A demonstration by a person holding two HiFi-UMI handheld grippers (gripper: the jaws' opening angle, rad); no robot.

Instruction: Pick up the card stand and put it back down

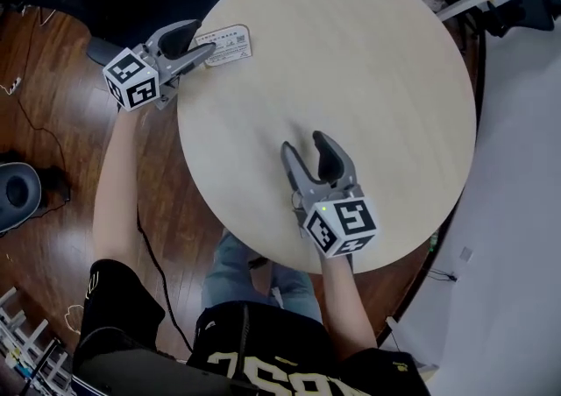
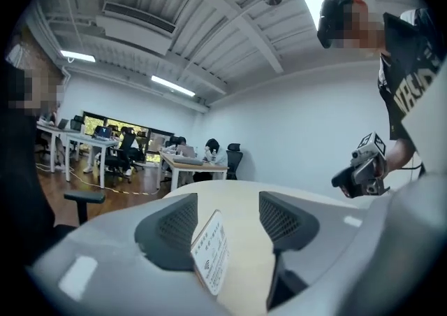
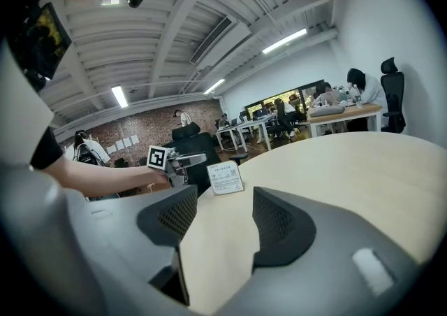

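Your left gripper [image 1: 202,38], its grey mesh-textured pads loosely apart, straddles the card stand [image 1: 225,44]. This thin white printed rectangle stands at ten o'clock on the round, pale wood-grain table [image 1: 351,79]. At six o'clock, your right gripper [image 1: 304,144] gapes empty.

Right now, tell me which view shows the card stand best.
Right gripper view: the card stand stands whole and face-on at the table's edge. Head view shows it small, from steeply above; left gripper view shows it close but sharply slanted.
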